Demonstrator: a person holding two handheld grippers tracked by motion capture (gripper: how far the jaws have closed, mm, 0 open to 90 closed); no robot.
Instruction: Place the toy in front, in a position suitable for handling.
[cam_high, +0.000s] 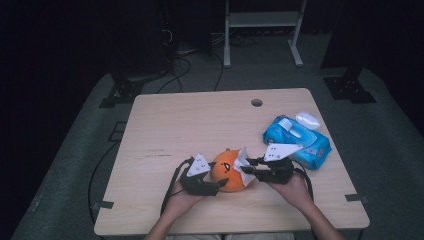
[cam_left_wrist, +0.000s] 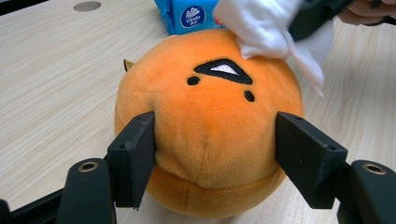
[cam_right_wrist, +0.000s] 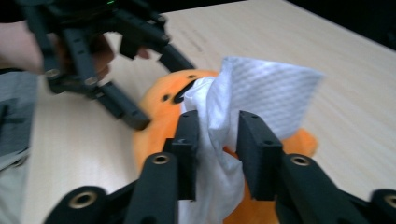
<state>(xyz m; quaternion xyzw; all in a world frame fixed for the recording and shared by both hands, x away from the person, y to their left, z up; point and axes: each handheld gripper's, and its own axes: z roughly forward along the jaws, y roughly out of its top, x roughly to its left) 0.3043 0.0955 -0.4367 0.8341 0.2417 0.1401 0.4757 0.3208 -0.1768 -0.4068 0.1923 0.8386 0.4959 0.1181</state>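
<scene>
Orange plush (cam_high: 227, 172) sits near the table's (cam_high: 200, 125) front edge, between both hands. Left gripper (cam_left_wrist: 215, 149) spread wide around it, jaws pressed to either flank, plush face up in the left gripper view. Right gripper (cam_right_wrist: 217, 144) narrow, pinching a white wipe (cam_right_wrist: 261, 93) that lies on top of the plush. Blue wipe pack (cam_high: 300, 140) just beyond the right hand (cam_high: 292, 187); small white object (cam_high: 307, 119) beside the pack

The far and left parts of the desk (cam_high: 200, 120) lie bare, open to passage. On the right, a blue wipes pack (cam_high: 299, 141) sits near the orange plush ball (cam_high: 227, 172), narrowing that side.
</scene>
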